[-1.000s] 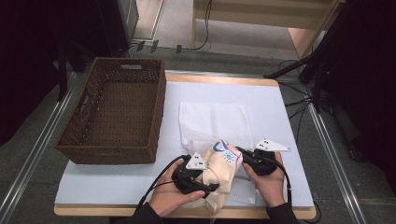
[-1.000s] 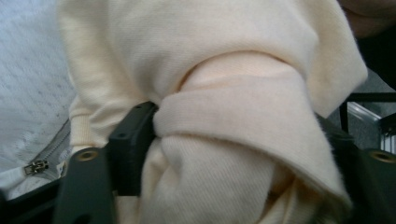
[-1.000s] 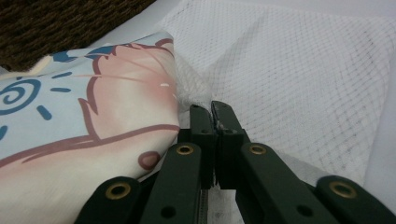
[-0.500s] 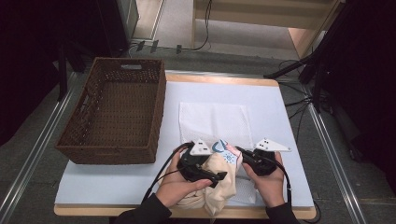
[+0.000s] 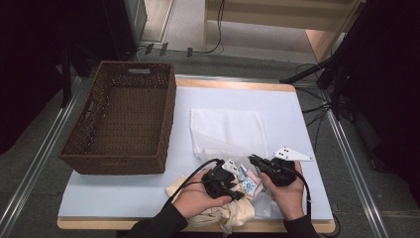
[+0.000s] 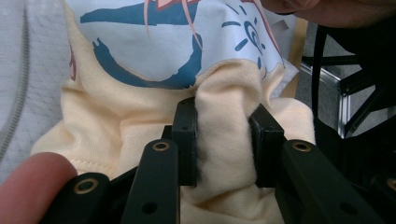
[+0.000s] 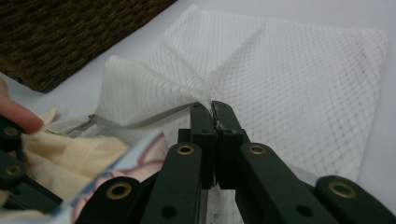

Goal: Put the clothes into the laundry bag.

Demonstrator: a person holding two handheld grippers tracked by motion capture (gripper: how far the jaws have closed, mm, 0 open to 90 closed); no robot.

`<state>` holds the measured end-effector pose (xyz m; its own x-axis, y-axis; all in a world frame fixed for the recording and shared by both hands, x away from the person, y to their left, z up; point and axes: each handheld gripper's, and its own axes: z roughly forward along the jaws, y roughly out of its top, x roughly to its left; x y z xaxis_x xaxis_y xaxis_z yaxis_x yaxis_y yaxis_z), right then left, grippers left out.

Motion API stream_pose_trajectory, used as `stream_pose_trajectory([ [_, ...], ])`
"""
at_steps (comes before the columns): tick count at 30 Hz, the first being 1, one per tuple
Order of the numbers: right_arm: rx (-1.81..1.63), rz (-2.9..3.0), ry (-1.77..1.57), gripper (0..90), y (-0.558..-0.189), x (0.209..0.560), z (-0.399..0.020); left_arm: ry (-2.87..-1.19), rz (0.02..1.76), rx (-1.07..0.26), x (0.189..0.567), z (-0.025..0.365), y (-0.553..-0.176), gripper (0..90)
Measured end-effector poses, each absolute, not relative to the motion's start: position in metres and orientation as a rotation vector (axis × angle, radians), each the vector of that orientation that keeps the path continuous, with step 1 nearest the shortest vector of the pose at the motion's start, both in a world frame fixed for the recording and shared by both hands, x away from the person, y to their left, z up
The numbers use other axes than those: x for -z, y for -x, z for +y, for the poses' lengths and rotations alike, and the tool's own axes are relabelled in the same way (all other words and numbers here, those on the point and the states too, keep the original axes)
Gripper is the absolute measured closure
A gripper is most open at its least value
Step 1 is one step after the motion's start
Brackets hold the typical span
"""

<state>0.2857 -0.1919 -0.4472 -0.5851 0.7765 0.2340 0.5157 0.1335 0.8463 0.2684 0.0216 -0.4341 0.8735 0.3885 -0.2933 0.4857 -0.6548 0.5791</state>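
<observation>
From the high view we look forward and down over the whole table (image 5: pixel 124 198), with the wicker basket (image 5: pixel 121 119) at the left and both forearms coming in from the bottom edge. The left gripper view sits very close behind its 2 black jaws and faces the cream printed shirt (image 6: pixel 140 112), while the right gripper view looks low along its own jaws across the white mesh bag (image 7: pixel 303 74) toward the basket (image 7: pixel 60 32). We find the shirt (image 5: pixel 233 210) in all 3 views, and the mesh bag (image 5: pixel 228 131) and basket in 2.
</observation>
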Motion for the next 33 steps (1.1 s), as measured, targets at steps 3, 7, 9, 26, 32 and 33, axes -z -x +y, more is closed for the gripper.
stream_pose_trajectory([
  [3,-1.451,2.134,-1.242,89.1,-0.283,0.443,-0.190,-2.331,0.707,0.185,0.434,0.024,-0.273,67.6],
  [7,-1.456,2.138,-1.219,89.1,-0.280,0.440,-0.189,-2.270,0.820,0.107,0.429,0.034,-0.278,68.5],
  [9,-1.460,2.135,-1.213,89.1,-0.279,0.439,-0.189,-2.232,0.902,0.064,0.427,0.039,-0.281,68.7],
  [26,-1.464,2.141,-1.191,89.2,-0.274,0.438,-0.188,-2.226,0.894,0.004,0.425,0.040,-0.277,35.2],
  [32,-1.472,2.160,-1.164,89.1,-0.269,0.436,-0.181,-2.252,0.925,-0.006,0.438,0.034,-0.283,61.4],
  [33,-1.474,2.157,-1.160,89.1,-0.269,0.435,-0.181,-2.198,0.942,-0.028,0.432,0.037,-0.283,67.0],
])
